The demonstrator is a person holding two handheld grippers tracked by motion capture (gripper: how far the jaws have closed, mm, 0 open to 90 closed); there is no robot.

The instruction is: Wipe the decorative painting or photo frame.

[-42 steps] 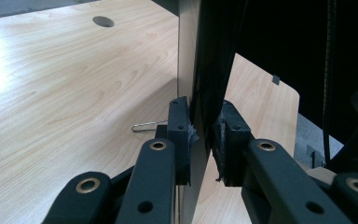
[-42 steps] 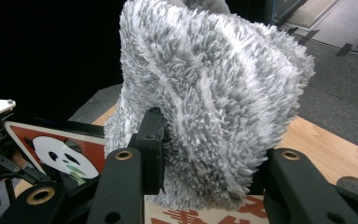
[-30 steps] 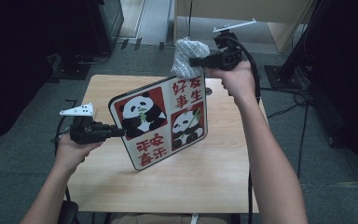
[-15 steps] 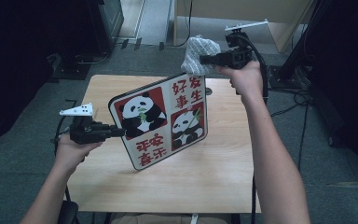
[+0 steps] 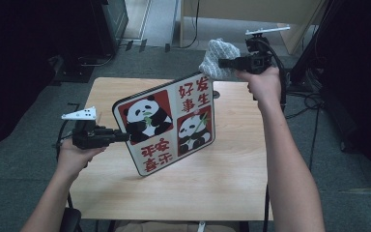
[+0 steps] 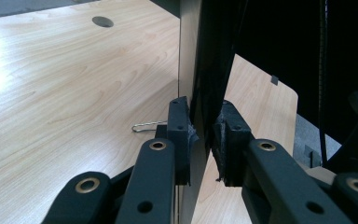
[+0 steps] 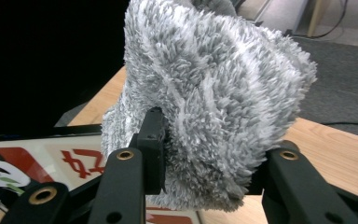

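High view, from above the table (image 5: 125, 203): the left gripper (image 5: 124, 137) is clamped on the 9 o'clock edge of a panda picture board (image 5: 166, 123), holding it tilted up on its lower edge near the middle of the tabletop. Left gripper view confirms the grip, with both pads pressed against the board's thin edge (image 6: 189, 70) and almost no gap left. A small wire clip (image 6: 147, 126) lies on the wood just behind.

At 1 o'clock, the right gripper (image 5: 221, 63) holds a fluffy grey cloth (image 5: 217, 58) in the air, just past the board's top corner and apart from it. Right gripper view shows the jaws squeezed well into the cloth (image 7: 214, 102), which bulges out between and above them; the board's printed face (image 7: 37, 163) sits below.

My reading is that the job is wiping the board. 2 parts look done: the board is propped and steadied, and the cloth is picked up and carried close. What remains is the wiping itself, since the cloth is not yet touching the printed face, and then laying the board and cloth down.
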